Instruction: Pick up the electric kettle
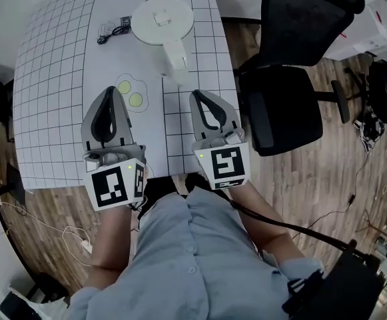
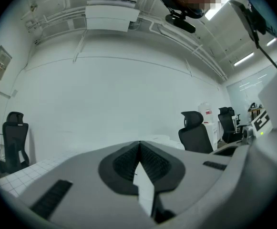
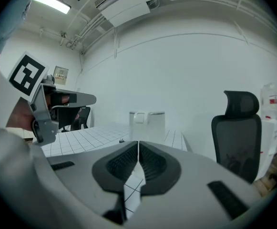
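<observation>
Since neither the left hand-held gripper [image 1: 113, 93] nor the right hand-held gripper [image 1: 197, 99] touches the electric kettle [image 1: 162, 22], we judge the task barely begun. The white kettle stands at the far end of the counter [image 1: 53, 79], untouched and resting on the counter's surface, and its handle [image 1: 176, 55] points back toward the counter's near edge. Both grippers hover over that near edge, well apart from the kettle, the left one toward the counter's middle and the right one by its right side.

In the left gripper view we see the jaws pressed together with nothing between them, and the right gripper view shows the same, the kettle [image 3: 148, 123] standing well ahead of the closed tips. As we read it, nothing is done yet. One gripper has to spread its jaws, travel up the counter to the handle, close on it and lift. The right gripper looks the better placed, since the handle lies on its side of the counter.
</observation>
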A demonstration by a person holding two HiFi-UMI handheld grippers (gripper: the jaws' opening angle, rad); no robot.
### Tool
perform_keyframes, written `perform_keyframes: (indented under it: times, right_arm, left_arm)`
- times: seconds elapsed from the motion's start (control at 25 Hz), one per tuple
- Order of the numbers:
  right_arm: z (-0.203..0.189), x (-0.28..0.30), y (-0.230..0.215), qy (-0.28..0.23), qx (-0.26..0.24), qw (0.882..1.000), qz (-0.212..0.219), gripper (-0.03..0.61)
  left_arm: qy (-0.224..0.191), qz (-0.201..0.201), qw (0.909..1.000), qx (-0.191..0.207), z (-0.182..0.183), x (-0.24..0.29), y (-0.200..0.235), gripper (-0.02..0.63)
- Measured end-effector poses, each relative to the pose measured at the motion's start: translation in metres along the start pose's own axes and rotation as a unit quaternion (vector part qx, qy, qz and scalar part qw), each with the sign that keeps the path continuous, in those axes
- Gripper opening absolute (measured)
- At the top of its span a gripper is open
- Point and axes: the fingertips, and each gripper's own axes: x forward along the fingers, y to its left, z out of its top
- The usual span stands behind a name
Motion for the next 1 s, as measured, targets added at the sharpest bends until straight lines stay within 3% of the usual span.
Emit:
perform_keyframes:
  times: [0.08, 0.12, 0.16, 0.24, 0.48, 1.0]
  right_arm:
    - [-0.006, -0.001, 0.007, 0.008, 0.014, 1.000, 0.009, 0.010]
    - [-0.007, 0.000, 0.010, 0.011, 0.021, 1.000, 0.014, 0.070]
    - [-0.007, 0.002, 0.012, 0.013, 0.026, 0.999, 0.017, 0.181]
    - [-0.007, 0.006, 0.012, 0.016, 0.029, 0.999, 0.012, 0.240]
    - [-0.003, 0.028, 0.005, 0.031, 0.020, 0.999, -0.019, 0.252]
    - [-0.008, 0.091, -0.011, 0.053, 0.017, 0.997, -0.044, 0.252]
  left_arm:
    - [0.011, -0.002, 0.9999, -0.003, -0.006, -0.002, 0.003, 0.002]
    - [0.014, -0.003, 0.9999, -0.003, -0.008, -0.002, 0.004, 0.002]
    - [0.017, -0.005, 0.9998, -0.004, -0.010, -0.003, 0.005, 0.002]
    - [0.022, -0.008, 0.9997, -0.006, -0.014, -0.003, 0.007, 0.002]
    - [0.040, -0.018, 0.9989, -0.014, -0.022, 0.009, 0.022, 0.002]
    - [0.069, -0.015, 0.9972, -0.025, -0.049, 0.049, 0.060, 0.002]
